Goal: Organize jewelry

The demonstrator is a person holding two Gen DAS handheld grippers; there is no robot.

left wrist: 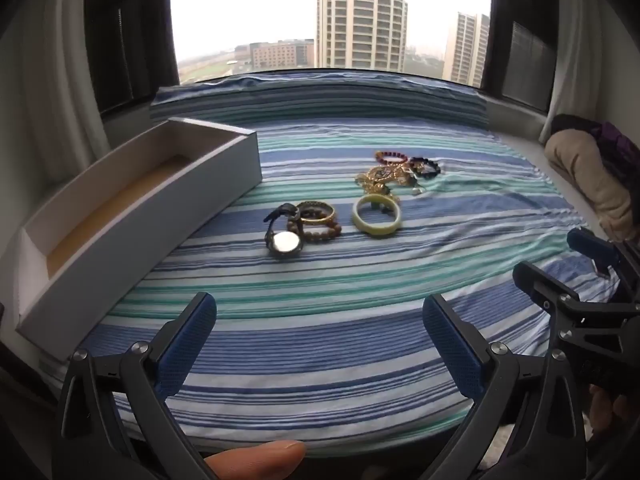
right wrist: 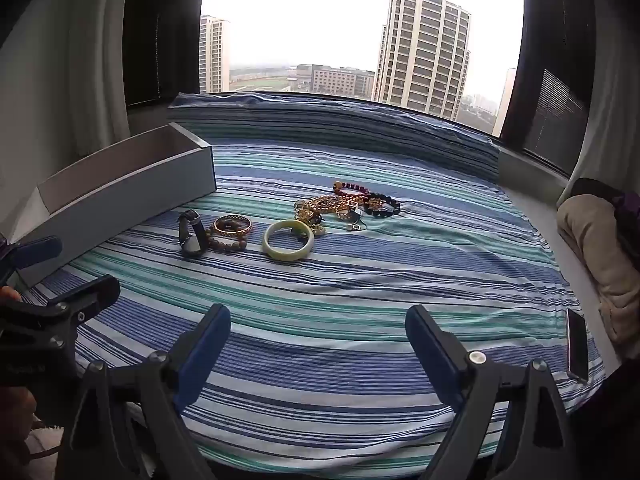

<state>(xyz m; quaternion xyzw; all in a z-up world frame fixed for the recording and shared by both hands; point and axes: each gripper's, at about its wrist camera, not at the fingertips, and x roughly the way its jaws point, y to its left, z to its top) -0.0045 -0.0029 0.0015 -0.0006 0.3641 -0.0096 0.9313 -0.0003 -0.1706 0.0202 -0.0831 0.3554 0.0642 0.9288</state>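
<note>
Left wrist view: wide-open, empty left hand-held gripper [left wrist: 320, 320], jewelry [left wrist: 340, 204] well beyond.

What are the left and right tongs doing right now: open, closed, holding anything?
Left tongs: open, holding nothing, above the striped cloth.
Right tongs: open, holding nothing, short of the jewelry.
</note>
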